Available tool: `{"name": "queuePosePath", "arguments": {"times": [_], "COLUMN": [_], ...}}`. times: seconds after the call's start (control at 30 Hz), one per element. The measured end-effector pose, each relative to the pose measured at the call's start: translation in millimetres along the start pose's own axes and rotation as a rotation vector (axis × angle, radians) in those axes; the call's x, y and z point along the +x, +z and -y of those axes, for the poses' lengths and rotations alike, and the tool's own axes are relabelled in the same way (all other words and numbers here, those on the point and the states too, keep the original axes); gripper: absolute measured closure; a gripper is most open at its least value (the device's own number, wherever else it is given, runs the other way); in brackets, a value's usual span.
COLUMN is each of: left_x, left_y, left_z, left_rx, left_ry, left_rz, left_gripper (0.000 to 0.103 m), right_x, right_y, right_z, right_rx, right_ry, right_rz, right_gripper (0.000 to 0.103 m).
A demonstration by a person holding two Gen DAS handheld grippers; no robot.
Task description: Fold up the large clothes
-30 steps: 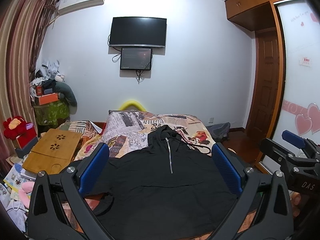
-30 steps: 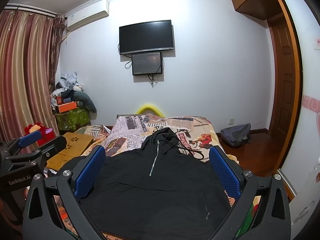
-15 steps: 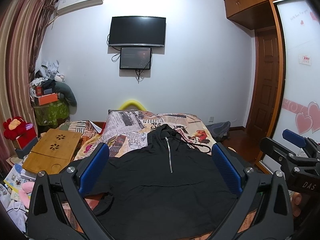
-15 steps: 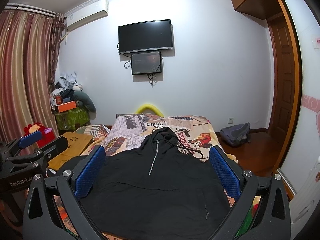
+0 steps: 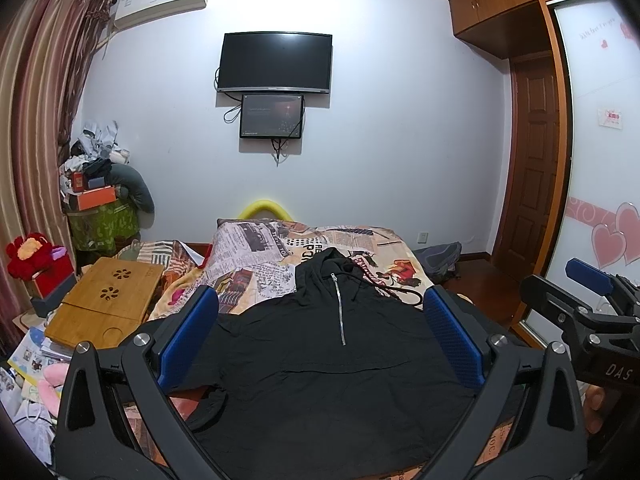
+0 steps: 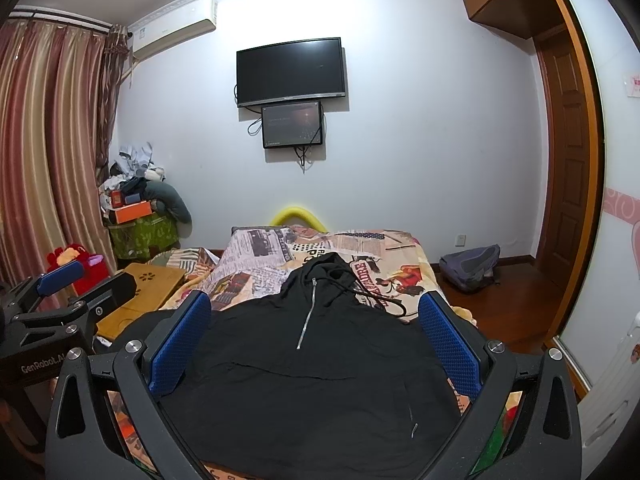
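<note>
A large black hooded top (image 5: 332, 376) with a short silver zipper lies spread flat, front up, on a bed with a newspaper-print cover (image 5: 260, 248). Its hood points to the far wall. It also shows in the right wrist view (image 6: 316, 380). My left gripper (image 5: 320, 320) is open and empty, held above the near part of the garment. My right gripper (image 6: 314, 320) is open and empty too, beside it on the right. Each gripper shows at the edge of the other's view: the right one (image 5: 588, 312) and the left one (image 6: 60, 304).
A wooden lap table (image 5: 104, 300) lies at the bed's left with books and toys around it. A cluttered green stand (image 5: 104, 216) is in the left corner. A grey backpack (image 6: 472, 264) sits on the wooden floor by the door. A TV (image 5: 276, 62) hangs on the far wall.
Nothing has visibly changed beyond a slight drift of both views; both grippers stay open above the garment.
</note>
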State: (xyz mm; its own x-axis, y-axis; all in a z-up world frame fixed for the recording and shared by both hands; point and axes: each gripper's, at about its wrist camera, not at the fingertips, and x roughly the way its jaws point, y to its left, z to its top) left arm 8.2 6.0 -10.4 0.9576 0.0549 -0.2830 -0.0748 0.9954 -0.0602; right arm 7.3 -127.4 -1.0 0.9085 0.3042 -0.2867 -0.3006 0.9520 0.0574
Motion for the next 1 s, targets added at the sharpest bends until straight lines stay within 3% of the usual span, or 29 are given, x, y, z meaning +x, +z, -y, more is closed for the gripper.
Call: {"name": "queuePosePath", "arguments": {"times": [0.63, 1.0], "left_x": [7, 47], "left_y": [-2, -2], "left_z": [-4, -57], "left_rx": [-0.01, -0.092], "left_ry": [0.015, 0.136], "left_rz": [-0.008, -0.042], "left_gripper": [0.0, 0.0], "right_x": [5, 46], "right_y": [-2, -10], "right_z": [1, 2], "right_rx": [-0.001, -0.01], "right_ry": [-0.001, -0.005], "right_rz": [-0.01, -0.076], "right_gripper": [0.0, 0.0]}}
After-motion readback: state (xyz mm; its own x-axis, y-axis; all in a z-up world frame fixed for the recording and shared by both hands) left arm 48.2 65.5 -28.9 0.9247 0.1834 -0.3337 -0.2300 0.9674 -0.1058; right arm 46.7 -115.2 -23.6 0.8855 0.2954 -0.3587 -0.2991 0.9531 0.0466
